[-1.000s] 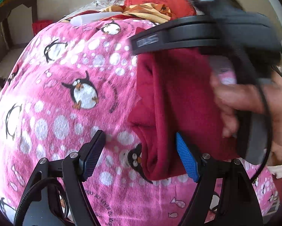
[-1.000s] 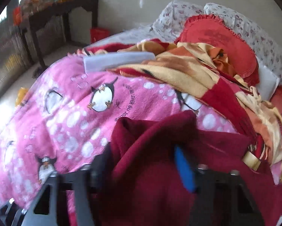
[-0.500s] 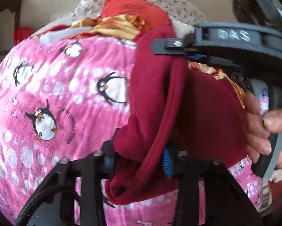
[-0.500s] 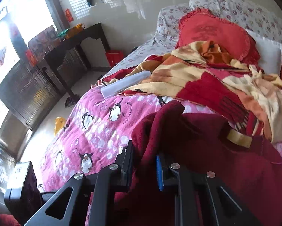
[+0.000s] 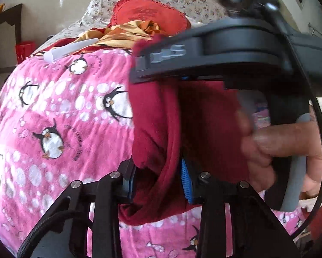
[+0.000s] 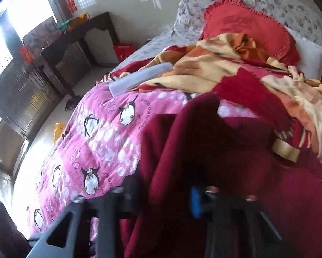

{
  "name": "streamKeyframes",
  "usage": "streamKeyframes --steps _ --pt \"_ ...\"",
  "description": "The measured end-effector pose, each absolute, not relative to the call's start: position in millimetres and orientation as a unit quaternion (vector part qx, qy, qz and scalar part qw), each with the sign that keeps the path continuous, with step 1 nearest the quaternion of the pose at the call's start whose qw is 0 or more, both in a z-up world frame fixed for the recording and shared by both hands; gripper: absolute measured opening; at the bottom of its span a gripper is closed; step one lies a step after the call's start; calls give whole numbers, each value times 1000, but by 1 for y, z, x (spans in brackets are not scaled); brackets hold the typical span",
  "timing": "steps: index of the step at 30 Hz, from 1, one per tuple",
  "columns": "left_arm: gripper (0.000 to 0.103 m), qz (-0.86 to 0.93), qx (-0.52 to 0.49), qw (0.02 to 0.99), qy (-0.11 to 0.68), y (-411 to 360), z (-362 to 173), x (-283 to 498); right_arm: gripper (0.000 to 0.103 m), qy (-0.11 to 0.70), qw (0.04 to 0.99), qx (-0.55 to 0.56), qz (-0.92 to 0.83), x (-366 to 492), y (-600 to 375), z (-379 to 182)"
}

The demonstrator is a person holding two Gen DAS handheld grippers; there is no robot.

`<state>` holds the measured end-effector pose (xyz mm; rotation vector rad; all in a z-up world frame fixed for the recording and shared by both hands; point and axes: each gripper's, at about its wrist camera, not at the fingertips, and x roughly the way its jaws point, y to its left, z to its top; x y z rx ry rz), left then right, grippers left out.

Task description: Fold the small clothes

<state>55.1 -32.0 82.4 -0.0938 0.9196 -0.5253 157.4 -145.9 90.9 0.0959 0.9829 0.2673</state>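
Both grippers have clamped onto the dark red garment (image 5: 156, 129) and raised it off the pink penguin blanket (image 5: 53, 107): left gripper (image 5: 158, 182) pinching one bunched fleecy edge, right gripper (image 6: 161, 195) another. Blanket lettering is too blurred to read.

Left gripper (image 5: 158, 182) went from wide open beside the maroon garment (image 5: 156, 129) to clamped on a bunched fold of it; its jaws have just been closing. Right gripper (image 6: 163, 197) narrowed onto the same cloth (image 6: 193, 150), then its jaws have just been opening slightly, fabric still pinched between. Garment, earlier lying on the penguin blanket (image 5: 53, 107), now hangs lifted between both grippers. Right hand (image 5: 279, 146) shows closer in the left wrist view.
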Motion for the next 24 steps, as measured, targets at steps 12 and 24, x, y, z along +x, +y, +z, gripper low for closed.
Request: streamKeyframes --steps 12,24 --pt "28 -267 -45 856 439 -47 100 35 20 405 900 92 131 114 -209 133" --pt "24 -404 -2 831 382 -175 160 2 20 361 924 118 38 43 -340 175"
